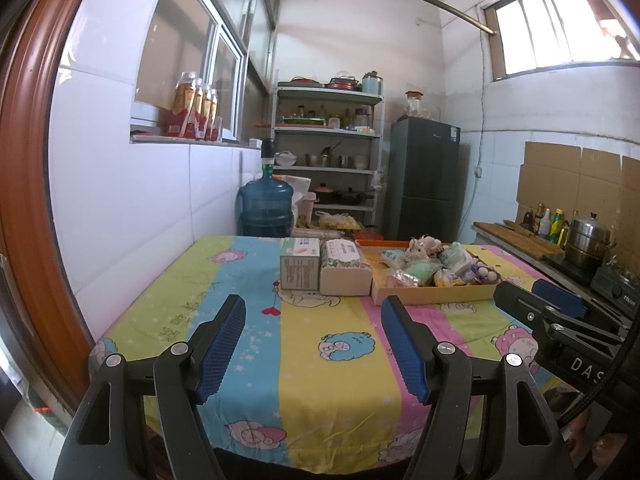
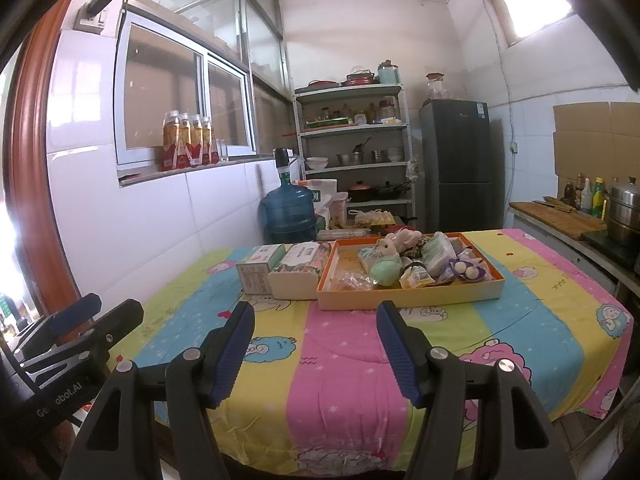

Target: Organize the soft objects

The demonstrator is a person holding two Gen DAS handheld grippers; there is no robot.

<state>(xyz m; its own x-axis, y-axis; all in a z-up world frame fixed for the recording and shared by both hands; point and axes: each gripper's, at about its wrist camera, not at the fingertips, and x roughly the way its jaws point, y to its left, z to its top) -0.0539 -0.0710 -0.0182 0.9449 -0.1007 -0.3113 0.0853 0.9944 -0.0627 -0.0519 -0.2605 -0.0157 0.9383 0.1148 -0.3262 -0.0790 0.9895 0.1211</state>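
i hold both tools low over the near edge of the table (image 2: 344,360), each pointing across the striped cloth toward the far side. my left hand-held gripper (image 1: 313,346) stands wide with nothing between its blue pads, and my right hand-held gripper (image 2: 316,350) is spread just as wide and also empty.

the soft things lie well ahead of me. an orange tray (image 2: 412,298) sits at the far middle of the table, and in it are piled a plush rabbit (image 2: 386,248), a green pouch (image 2: 385,272), a pack of tissues (image 2: 438,258), a small purple toy with two white balls (image 2: 466,268) and several little packets i can't read. just beside the tray on its left stand a long tissue pack (image 2: 298,270) and a small box (image 2: 258,270), touching each other.

this fits either soft items gathered in the tray with the two packs lined up beside it, or a heap yet to be sorted out of it; i can't tell which. either way, any reach calls for carrying a hand-held gripper forward across the cloth, since both hang well short of everything.
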